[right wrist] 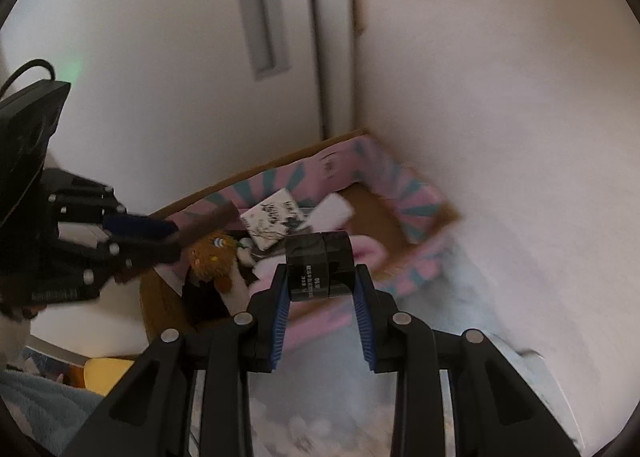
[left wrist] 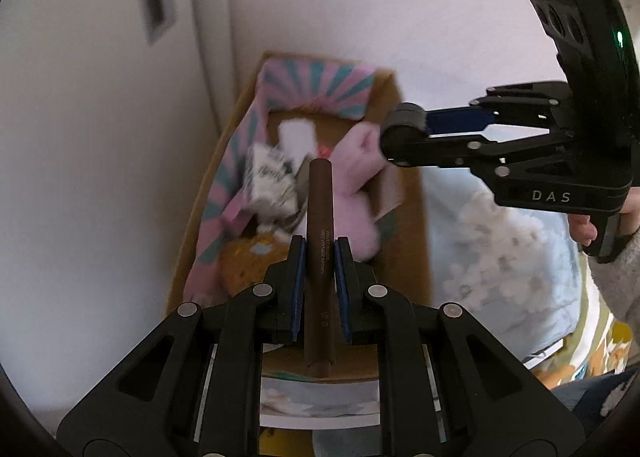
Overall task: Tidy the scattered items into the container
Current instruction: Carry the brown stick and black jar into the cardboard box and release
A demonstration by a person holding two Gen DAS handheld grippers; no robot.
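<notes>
Looking along the left hand-held gripper [left wrist: 320, 257], a brown lipstick tube [left wrist: 319, 241] is seen clamped between its blue pads, and it is held above the near end of the cardboard box [left wrist: 408, 225]. A small black case [right wrist: 320, 265] is gripped by the right hand-held gripper [right wrist: 322, 293] over the box's right edge. Inside the box [right wrist: 420, 213], which is pushed into the corner of the walls, a pink plush [left wrist: 356, 177], a white printed packet [right wrist: 274, 223] and a brown fuzzy toy [right wrist: 212, 257] are kept. A light floral blanket [left wrist: 500, 241] is spread beside the box.
</notes>
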